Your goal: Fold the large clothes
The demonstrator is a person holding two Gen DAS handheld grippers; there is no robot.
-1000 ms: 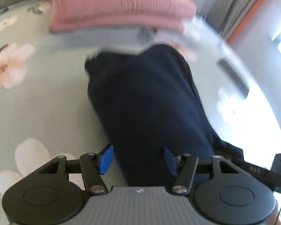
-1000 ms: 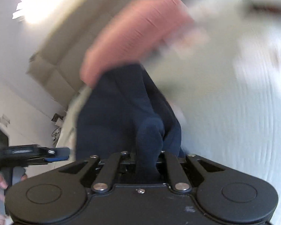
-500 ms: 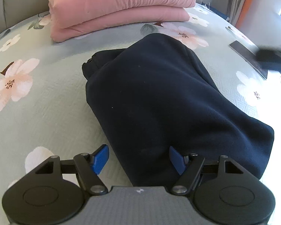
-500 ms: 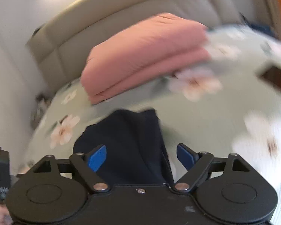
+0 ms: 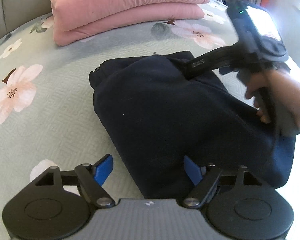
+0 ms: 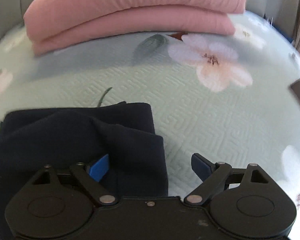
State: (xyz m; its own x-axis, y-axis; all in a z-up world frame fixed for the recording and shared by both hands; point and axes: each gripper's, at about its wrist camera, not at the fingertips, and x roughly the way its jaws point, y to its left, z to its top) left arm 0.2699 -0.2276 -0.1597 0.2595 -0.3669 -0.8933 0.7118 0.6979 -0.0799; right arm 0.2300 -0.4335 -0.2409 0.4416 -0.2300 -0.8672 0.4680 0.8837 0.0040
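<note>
Left gripper (image 5: 147,168) first: jaws are spreading wider right now, blue pads (image 5: 103,169) set apart, and the near edge of the navy garment (image 5: 170,112) sits between them — nothing pinched as far as I can see. The garment lies folded into a chunky bundle on the floral bedspread (image 5: 50,110), running away from the gripper toward the pink duvet (image 5: 128,6) at the back. Over on the right, a hand (image 5: 280,96) carries the right gripper (image 6: 150,167) above the bundle's far corner; its jaws are opening too, spread about as wide as they go. Left pad rests at the cloth, right pad over bare bedspread — probably just touching, view's blurry.
</note>
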